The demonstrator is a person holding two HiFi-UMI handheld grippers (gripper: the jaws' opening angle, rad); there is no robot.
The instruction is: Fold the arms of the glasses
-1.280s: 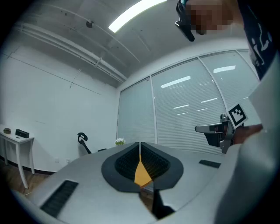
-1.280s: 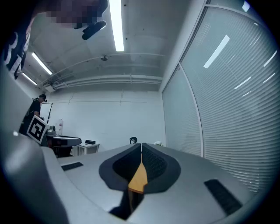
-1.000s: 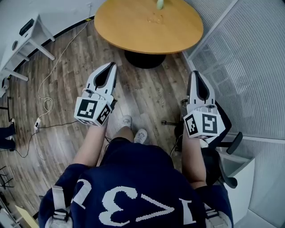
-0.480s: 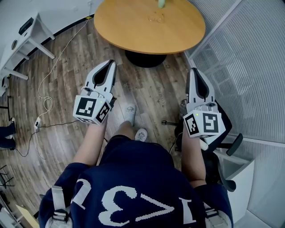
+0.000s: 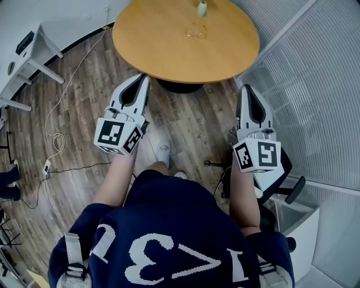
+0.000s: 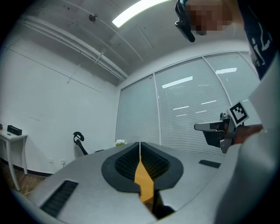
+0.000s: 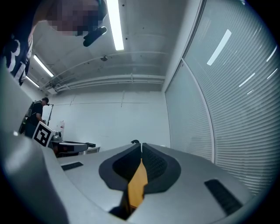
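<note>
A pair of clear-framed glasses (image 5: 197,32) lies on the round wooden table (image 5: 169,50), toward its far side; I cannot tell how the arms stand. My left gripper (image 5: 143,80) (image 6: 140,144) is held level over the floor with its tip at the table's near edge, jaws shut and empty. My right gripper (image 5: 246,90) (image 7: 141,145) hangs just off the table's right edge, likewise shut with nothing between its jaws. Both are well short of the glasses. Only a sliver of orange tabletop shows through each gripper's own jaws.
A small pale vase (image 5: 201,8) stands at the table's far edge beyond the glasses. The table's dark pedestal (image 5: 179,85) sits underneath. A glass partition with blinds (image 5: 315,84) runs along the right, an office chair (image 5: 281,185) behind my right arm, a white desk (image 5: 25,56) and floor cable (image 5: 56,135) at left.
I have stepped toward the table: it has come nearer in the head view, and both grippers, still shut, have advanced from mid-floor to its near edge.
</note>
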